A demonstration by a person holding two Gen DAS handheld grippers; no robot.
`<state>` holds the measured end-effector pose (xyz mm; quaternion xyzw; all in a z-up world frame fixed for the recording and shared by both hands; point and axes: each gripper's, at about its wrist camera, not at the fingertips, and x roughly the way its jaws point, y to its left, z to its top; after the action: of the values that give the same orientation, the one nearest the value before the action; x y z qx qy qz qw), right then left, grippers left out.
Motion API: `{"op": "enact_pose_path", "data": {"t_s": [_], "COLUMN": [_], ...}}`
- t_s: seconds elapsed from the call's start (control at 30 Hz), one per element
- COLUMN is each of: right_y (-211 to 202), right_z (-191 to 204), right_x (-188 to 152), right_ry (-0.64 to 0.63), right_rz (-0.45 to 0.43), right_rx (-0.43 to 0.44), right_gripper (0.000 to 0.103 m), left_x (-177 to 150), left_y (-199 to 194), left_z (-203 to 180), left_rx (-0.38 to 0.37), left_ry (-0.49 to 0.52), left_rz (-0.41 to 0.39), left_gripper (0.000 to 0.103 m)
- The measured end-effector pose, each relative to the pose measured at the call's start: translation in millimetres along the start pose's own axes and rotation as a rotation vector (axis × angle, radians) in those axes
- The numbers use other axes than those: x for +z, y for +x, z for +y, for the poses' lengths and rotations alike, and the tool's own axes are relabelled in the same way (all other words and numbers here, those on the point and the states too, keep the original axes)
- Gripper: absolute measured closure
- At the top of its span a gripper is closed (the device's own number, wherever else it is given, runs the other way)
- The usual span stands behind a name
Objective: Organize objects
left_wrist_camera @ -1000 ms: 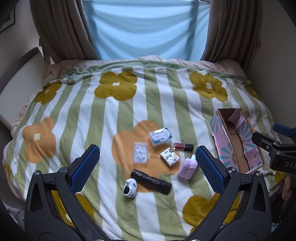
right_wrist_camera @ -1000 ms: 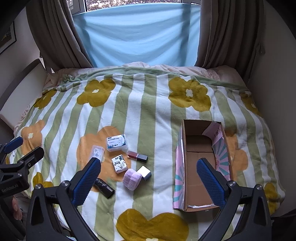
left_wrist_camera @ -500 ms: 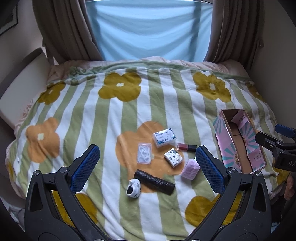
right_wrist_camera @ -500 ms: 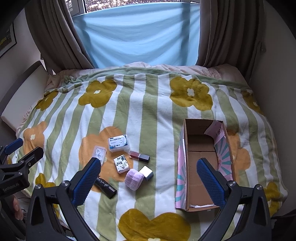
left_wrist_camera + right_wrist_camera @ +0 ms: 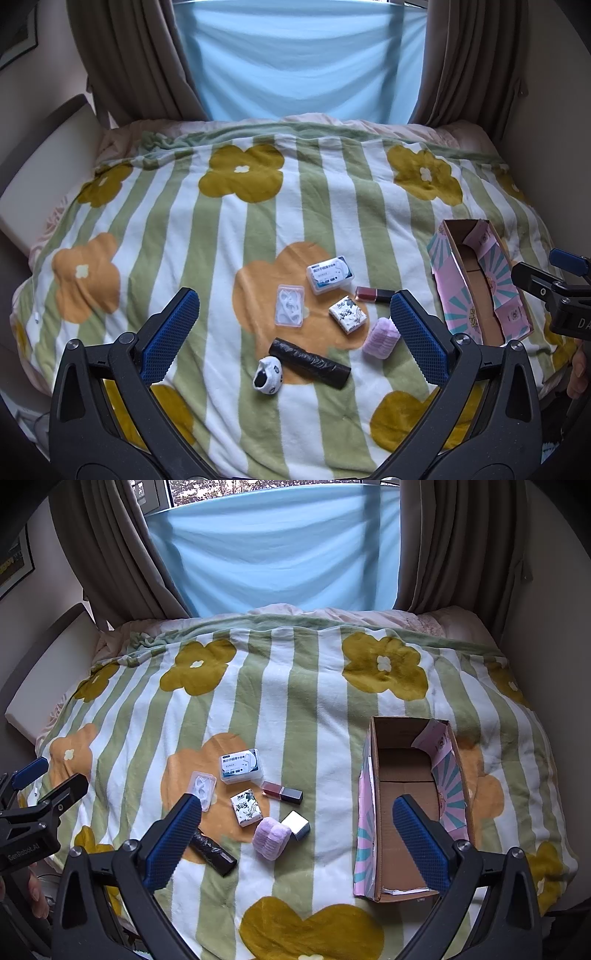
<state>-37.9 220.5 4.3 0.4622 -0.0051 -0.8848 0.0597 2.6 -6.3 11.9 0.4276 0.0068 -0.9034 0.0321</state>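
Flanking small items (image 5: 258, 805), cardboard box (image 5: 406, 771), curtains (image 5: 110, 554)

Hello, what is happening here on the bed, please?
A person holds two tools above a striped flower blanket, both open and holding nothing: the left tool and the right tool. Small items, such as a black roll and a purple pouch, lie loose beside an empty cardboard box. Nothing is sorted yet.

We see open blanket (image 5: 303, 709) beyond the clutter, a clear strip between cube (image 5: 296, 825) and box (image 5: 373, 775), box walls upright, items crowded.
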Motion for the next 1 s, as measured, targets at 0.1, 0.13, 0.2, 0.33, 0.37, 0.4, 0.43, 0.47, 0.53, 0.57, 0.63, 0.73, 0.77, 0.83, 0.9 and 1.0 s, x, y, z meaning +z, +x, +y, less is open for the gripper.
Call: {"op": "enact_pose_path", "data": {"t_s": [0.1,0.13,0.2,0.33,0.37,0.4,0.43,0.47,0.53,0.57,0.63,0.73,0.77,0.83,0.9,1.0], "right_y": [0.1,0.1,0.1,0.0,0.0,-0.1,-0.1,-0.1,-0.2,-0.2,-0.2,-0.2,-0.3,-0.2,-0.3,-0.3], "right_z": [0.4,-0.3,-0.5,0.3,-0.9,-0.9,-1.1,-1.0,-1.1,-1.0,-1.2,-1.2,-1.2,-1.2,-1.3,-1.2], "right_x": [0.6,0.2,0.5,1.3,0.7,0.7,0.6,0.7,0.4,0.5,0.4,0.3,0.3,0.2,0.0,0.2], "right_ry": [0.000,0.000,0.002,0.002,0.002,0.003,0.004,0.004,0.004,0.004,0.004,0.006,0.006,0.006,0.007,0.008], "right_rz": [0.000,-0.001,-0.002,-0.003,-0.001,-0.002,-0.002,-0.001,-0.003,-0.003,-0.002,-0.004,-0.005,-0.004,-0.005,-0.005], "right_rx": [0.001,0.001,-0.002,-0.001,0.000,0.000,0.000,0.001,-0.001,0.000,0.001,0.001,0.001,0.001,0.001,0.002], "right_gripper": [0.000,0.000,0.000,0.000,0.000,0.000,0.000,0.000,0.000,0.000,0.000,0.000,0.000,0.000,0.000,0.000], "left_x": [0.1,0.1,0.0,0.0,0.1,0.1,0.1,0.0,0.1,0.0,-0.1,-0.3,-0.4,-0.5,-0.6,0.3], "left_y": [0.0,0.0,-0.1,-0.1,-0.1,-0.1,-0.1,-0.2,-0.1,-0.2,-0.2,-0.2,-0.2,-0.3,-0.3,-0.5], "left_z": [-0.1,-0.1,0.0,0.4,0.3,0.4,0.7,0.6,0.7,0.7,0.9,0.9,0.8,1.0,1.0,3.3], "left_rx": [-0.001,0.000,0.000,0.001,0.002,0.002,0.002,0.002,0.003,0.003,0.003,0.003,0.004,0.004,0.004,0.005], "left_ry": [-0.001,-0.002,-0.001,-0.002,-0.002,-0.002,-0.003,-0.003,-0.004,-0.004,-0.005,-0.005,-0.006,-0.006,-0.006,-0.009], "left_rz": [0.000,0.001,0.000,0.000,0.000,0.000,0.000,0.000,0.000,0.000,0.000,0.000,0.000,0.000,0.000,0.000], "left_gripper": [0.000,0.000,0.000,0.000,0.000,0.000,0.000,0.000,0.000,0.000,0.000,0.000,0.000,0.000,0.000,0.000]}}
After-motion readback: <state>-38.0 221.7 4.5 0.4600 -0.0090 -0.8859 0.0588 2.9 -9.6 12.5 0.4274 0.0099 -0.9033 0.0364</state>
